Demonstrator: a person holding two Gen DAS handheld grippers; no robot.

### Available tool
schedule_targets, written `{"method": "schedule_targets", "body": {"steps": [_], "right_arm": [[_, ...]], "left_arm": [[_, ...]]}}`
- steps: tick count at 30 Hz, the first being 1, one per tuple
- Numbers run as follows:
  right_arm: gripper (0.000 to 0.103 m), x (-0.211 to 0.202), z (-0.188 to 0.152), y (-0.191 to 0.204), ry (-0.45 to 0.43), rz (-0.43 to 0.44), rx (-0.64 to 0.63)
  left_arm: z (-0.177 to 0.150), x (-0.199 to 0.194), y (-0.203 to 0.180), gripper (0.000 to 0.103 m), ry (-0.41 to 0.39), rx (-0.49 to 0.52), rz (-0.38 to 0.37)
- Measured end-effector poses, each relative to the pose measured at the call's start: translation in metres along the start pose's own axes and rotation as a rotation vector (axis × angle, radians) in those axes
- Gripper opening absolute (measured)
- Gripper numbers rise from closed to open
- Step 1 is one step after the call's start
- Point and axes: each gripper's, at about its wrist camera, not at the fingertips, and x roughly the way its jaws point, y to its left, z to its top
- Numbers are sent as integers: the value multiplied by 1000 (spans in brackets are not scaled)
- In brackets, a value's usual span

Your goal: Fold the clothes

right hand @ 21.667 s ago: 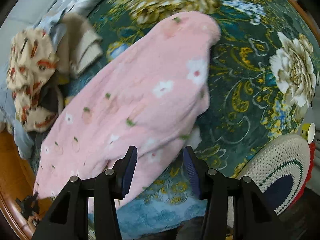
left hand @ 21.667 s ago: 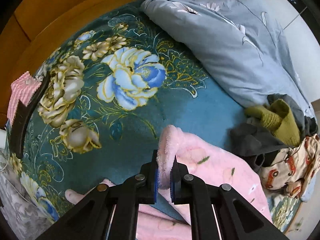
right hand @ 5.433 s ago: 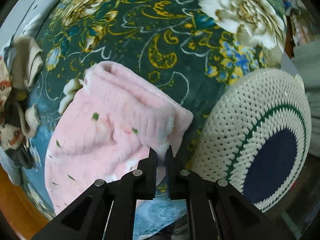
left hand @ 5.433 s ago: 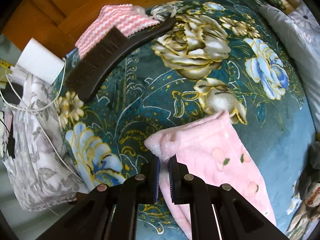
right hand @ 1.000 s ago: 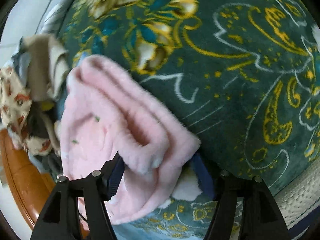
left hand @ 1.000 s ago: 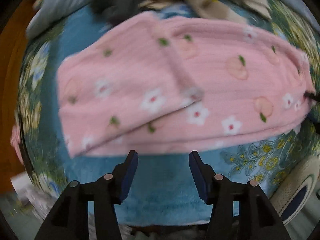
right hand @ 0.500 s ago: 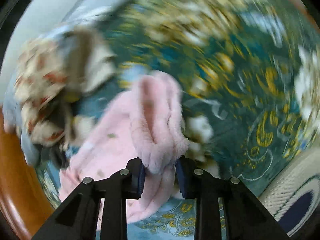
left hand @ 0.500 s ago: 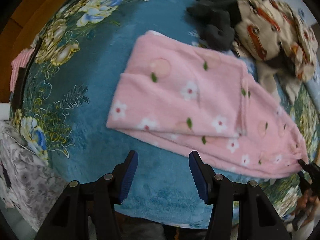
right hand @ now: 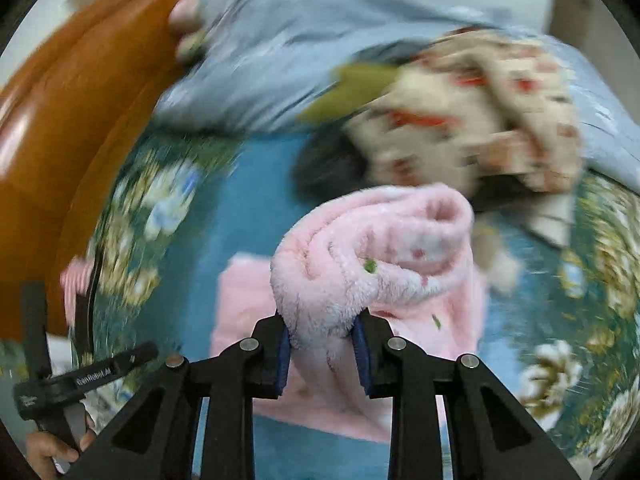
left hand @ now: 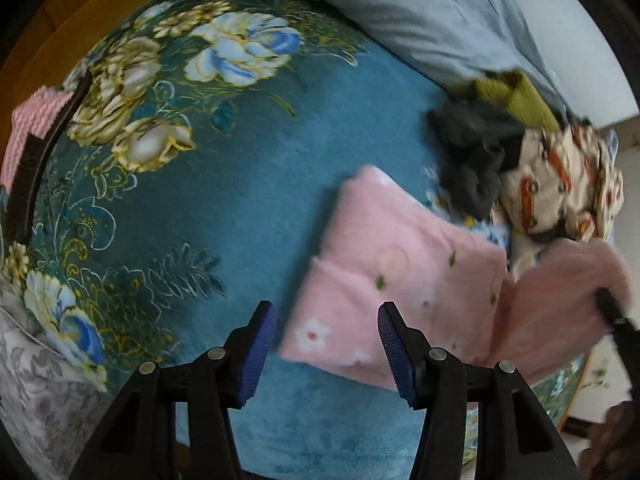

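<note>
Lying on the teal floral bedspread (left hand: 224, 208), the pink fleece garment with small flower print (left hand: 384, 280) is partly folded. One end is bunched and lifted, clamped between the right gripper's (right hand: 320, 344) blue pads. Left gripper (left hand: 326, 354) hangs wide apart, empty, above the garment's near edge. Beyond: a heap of cream car-print, grey and olive clothes (left hand: 552, 176), then a grey-blue duvet (left hand: 420, 12).

Teal floral bedspread (left hand: 224, 200), brown wooden headboard (right hand: 60, 120), pale wall (left hand: 568, 20) behind
</note>
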Motion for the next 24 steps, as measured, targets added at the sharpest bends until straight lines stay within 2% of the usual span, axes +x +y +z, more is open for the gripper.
{"method": "schedule_targets", "body": {"steps": [3,6,8,10,13,16,18,20,22,24], "right_arm": [[28,47,-18,51,121,4,-137],[28,80,-41,81,216,4,-241],[32,89,-53,89,255,13,-253],[38,87,-56,80,273,18,-227],[54,79,-58,58,290,23,-172],[54,71,-60,36,308,28,-117],[54,65,-62,22,319,32,-80],[54,61,-65,5,333,25,-32],[54,58,-75,-21,353,-14,49],[54,54,-85,-42,376,-45,118]], "left_arm": [[4,7,28,57,21,-80,-55],[2,19,50,57,59,-163,-117],[-1,28,58,57,88,-200,-160],[-3,39,62,57,118,-219,-200],[0,54,57,57,155,-210,-253],[5,65,43,59,176,-146,-305],[8,68,30,61,182,-65,-320],[10,69,9,64,181,65,-300],[10,70,-20,64,174,249,-243],[10,70,-46,64,140,397,-205]]}}
